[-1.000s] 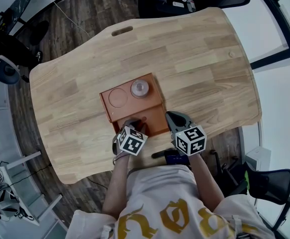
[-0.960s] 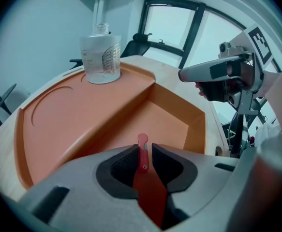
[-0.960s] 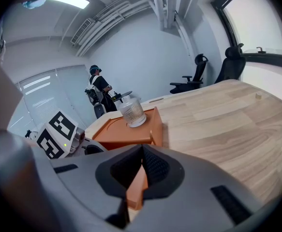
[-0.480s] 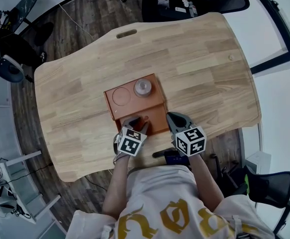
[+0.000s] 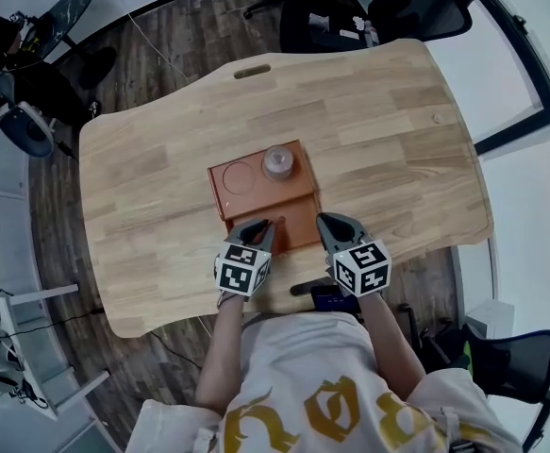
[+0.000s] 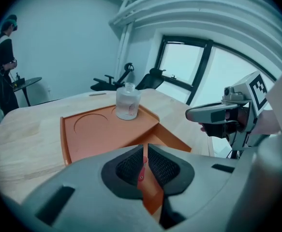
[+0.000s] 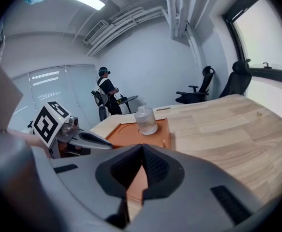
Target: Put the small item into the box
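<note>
The pickup step is in hand. The left gripper [image 6: 145, 150] has just been closing its fingers, and they now pinch the small red item [image 6: 141, 171] between the ribbed pads. It hangs above the near part of the orange box [image 6: 87, 139], which lies on the worktop [image 5: 388, 130]. A clear glass bottle [image 6: 128, 102] stands upright in the far right round hollow of the box; the round hollow beside it is bare. The right gripper [image 7: 141, 149] hovers just beside the box's near right edge with its fingers pressed together on nothing.

The next move probably calls for carrying the item forward over the box, lowering it clear of the bottle, and spreading the fingers only once it sits low inside. Which spot is meant for it cannot be told.
</note>
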`<state>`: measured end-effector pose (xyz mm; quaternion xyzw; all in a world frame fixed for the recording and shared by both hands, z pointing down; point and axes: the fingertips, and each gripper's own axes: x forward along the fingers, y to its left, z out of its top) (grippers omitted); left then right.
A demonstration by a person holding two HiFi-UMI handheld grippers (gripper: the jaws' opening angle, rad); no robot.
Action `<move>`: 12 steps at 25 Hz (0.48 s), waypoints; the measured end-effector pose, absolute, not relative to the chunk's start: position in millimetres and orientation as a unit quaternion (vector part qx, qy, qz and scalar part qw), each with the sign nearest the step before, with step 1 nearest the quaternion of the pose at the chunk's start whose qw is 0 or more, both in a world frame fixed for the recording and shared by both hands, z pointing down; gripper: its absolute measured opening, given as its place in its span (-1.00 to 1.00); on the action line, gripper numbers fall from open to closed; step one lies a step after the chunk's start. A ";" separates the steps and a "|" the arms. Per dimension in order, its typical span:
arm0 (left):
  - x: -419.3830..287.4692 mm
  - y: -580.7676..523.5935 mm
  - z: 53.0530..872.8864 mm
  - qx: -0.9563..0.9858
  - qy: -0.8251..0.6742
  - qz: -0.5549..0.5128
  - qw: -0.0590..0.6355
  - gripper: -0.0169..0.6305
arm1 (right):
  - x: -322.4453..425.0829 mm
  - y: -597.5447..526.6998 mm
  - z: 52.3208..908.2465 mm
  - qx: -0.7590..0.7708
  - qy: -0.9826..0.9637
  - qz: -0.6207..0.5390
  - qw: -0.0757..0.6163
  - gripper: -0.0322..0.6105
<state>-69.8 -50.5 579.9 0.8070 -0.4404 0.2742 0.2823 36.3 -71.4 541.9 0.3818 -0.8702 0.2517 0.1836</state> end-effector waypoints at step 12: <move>-78.1 -41.9 504.0 0.828 -0.474 0.152 0.259 -0.92 | 22.5 -51.2 505.7 0.385 -0.878 0.233 0.162 -0.86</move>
